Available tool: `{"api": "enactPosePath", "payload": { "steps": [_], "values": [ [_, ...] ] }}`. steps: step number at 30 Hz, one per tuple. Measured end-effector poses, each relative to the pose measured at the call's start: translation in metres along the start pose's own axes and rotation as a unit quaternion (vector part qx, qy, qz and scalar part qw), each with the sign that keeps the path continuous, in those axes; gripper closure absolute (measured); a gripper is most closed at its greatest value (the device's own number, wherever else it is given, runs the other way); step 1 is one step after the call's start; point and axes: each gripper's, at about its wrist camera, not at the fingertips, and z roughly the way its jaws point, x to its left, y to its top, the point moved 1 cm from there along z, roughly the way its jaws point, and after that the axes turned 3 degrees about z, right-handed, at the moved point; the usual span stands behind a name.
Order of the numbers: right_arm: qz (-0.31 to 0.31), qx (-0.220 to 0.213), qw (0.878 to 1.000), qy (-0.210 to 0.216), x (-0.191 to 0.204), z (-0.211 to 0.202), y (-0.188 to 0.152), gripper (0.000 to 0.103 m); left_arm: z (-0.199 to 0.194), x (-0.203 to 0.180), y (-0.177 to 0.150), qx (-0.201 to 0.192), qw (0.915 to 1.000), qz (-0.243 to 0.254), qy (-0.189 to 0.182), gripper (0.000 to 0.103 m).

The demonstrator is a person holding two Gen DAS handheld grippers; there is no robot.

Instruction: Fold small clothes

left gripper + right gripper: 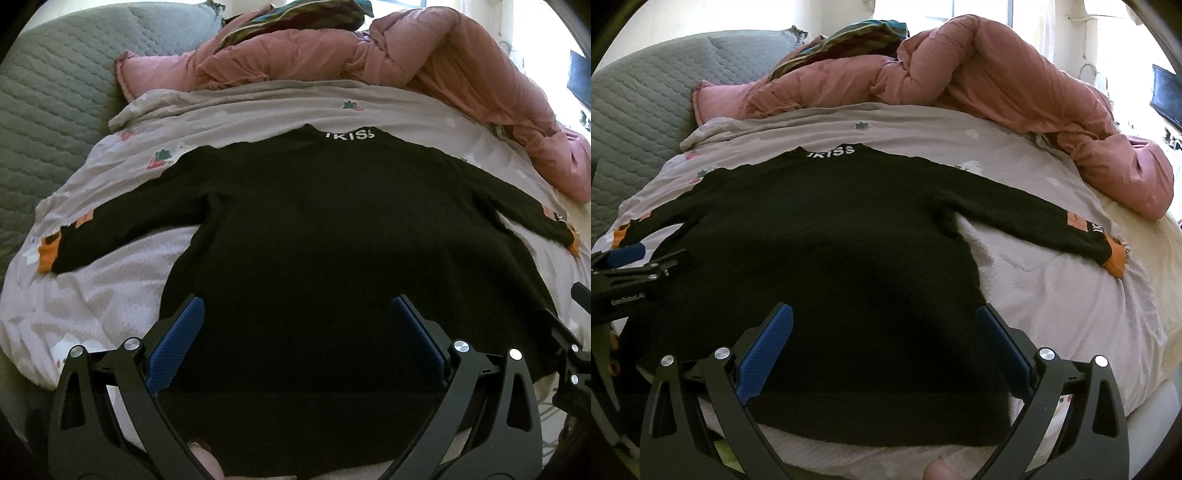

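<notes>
On the bed in front of me lies a black sweater (pixel 314 229), spread flat on a pale sheet (pixel 110 288) with little flower prints. Its neck points away from me and its bottom hem is close to me, so its body runs from near to far. Its two sleeves reach out to the sides.

Going from left to right: far left is a grey quilted cover (pixel 48 99). Next is the left sleeve (pixel 110 236), with an orange cuff at its end. At the collar I can read white letters, something like "UKISS" (pixel 830 150). The right sleeve (pixel 1034 218) has an orange patch, some white letters too small for me to read, and an orange cuff. Behind the sweater, a pink puffy blanket (pixel 424 62) is heaped up, with a striped cloth (pixel 846 38) on top of it. Far right I see a dark screen (pixel 1165 96).

My left gripper (pixel 295 306) is spread wide over the sweater's lower part, near its left edge, and holds nothing. My right gripper (pixel 884 314) is spread wide too, over the lower right part, and holds nothing. In the right view, the left gripper shows at the left edge with "GenRobot.AI" (pixel 628 298) printed on it. Nothing lies on top of the sweater.
</notes>
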Motion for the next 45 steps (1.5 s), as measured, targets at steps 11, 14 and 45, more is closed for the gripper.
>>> {"api": "enactPosePath", "payload": {
  "steps": [11,14,45],
  "values": [
    [0.039,0.003,0.999,-0.022,-0.04,0.023,0.022,0.004,0.02,-0.008,0.03,-0.003,0.9999,0.007,-0.01,0.008],
    [0.052,0.001,0.998,-0.03,-0.053,0.029,0.029,0.004,0.026,-0.009,0.04,-0.001,0.9999,0.003,-0.014,0.008],
    [0.294,0.031,0.948,-0.118,-0.242,0.087,0.051,0.004,0.114,-0.035,0.13,0.047,0.9983,0.012,-0.032,0.008]
  ]
}}
